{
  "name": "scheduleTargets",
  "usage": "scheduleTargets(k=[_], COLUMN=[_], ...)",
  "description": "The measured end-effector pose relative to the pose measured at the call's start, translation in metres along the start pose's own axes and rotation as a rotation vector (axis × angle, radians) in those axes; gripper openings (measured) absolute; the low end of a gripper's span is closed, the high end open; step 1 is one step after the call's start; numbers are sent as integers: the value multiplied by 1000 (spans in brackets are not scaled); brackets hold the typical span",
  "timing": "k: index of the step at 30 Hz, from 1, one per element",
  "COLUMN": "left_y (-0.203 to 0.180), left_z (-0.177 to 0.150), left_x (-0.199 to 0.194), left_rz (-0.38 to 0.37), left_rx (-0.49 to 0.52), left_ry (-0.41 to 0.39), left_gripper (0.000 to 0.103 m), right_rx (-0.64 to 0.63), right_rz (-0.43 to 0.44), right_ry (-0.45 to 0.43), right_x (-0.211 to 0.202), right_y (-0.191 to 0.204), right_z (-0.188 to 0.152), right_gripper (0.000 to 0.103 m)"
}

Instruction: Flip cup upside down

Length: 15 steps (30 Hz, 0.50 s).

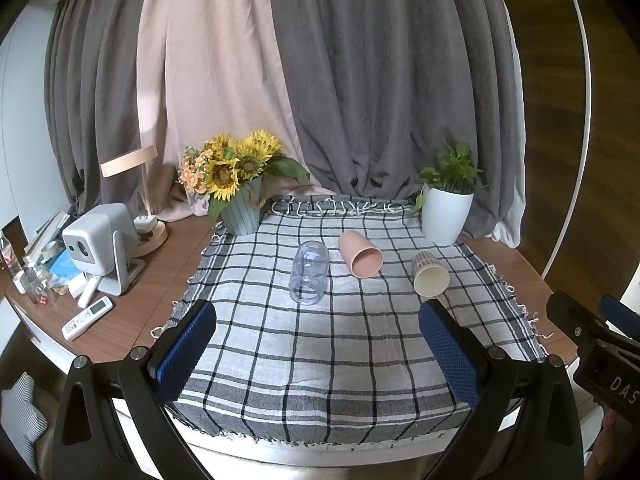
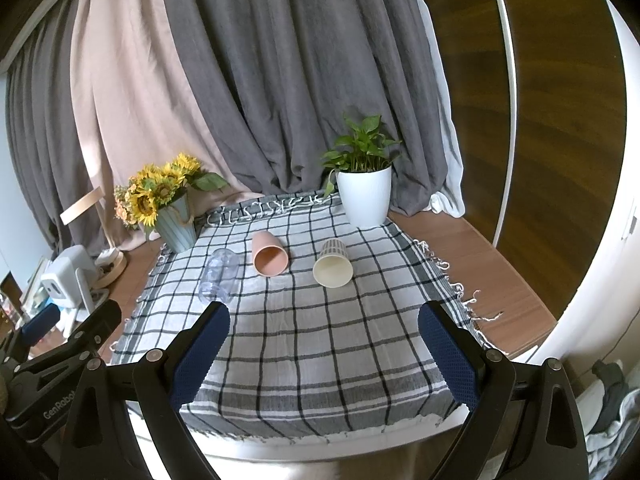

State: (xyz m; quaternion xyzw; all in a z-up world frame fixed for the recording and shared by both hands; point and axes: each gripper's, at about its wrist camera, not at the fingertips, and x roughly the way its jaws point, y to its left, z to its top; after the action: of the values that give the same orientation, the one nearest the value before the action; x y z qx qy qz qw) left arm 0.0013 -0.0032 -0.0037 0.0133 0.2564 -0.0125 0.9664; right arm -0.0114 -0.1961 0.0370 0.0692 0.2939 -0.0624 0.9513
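Three cups lie on their sides on a checked cloth (image 1: 320,344), mouths toward me: a clear plastic cup (image 1: 310,272) on the left, a pink cup (image 1: 360,254) in the middle, a striped paper cup (image 1: 430,273) on the right. They also show in the right wrist view: clear (image 2: 220,276), pink (image 2: 270,254), striped (image 2: 333,263). My left gripper (image 1: 318,316) is open and empty, short of the cups. My right gripper (image 2: 324,320) is open and empty, also short of them.
A sunflower pot (image 1: 240,216) stands at the cloth's back left, a white plant pot (image 1: 446,216) at the back right. A projector (image 1: 100,244), remote (image 1: 86,318) and clutter lie left on the wooden table (image 1: 160,280). Curtains hang behind.
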Motion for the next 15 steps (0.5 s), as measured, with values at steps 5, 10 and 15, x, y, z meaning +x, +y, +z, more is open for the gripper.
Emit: scheduleTargets(k=[5,10,15], left_y=[-3,-7,-8], left_z=[2,2,1], left_x=[1,2,2], left_rz=[13,9,9], left_rx=[6,-6,-7], left_ry=[-8,-6,-6], left_gripper=[103,103,103], right_rx=[0,0,0], right_rz=[-1,0,-1], right_ry=[0,1,1], right_x=[0,0,1], right_y=[-1,0,-1], right_z=[0,0,1], right_gripper=[96,96,96])
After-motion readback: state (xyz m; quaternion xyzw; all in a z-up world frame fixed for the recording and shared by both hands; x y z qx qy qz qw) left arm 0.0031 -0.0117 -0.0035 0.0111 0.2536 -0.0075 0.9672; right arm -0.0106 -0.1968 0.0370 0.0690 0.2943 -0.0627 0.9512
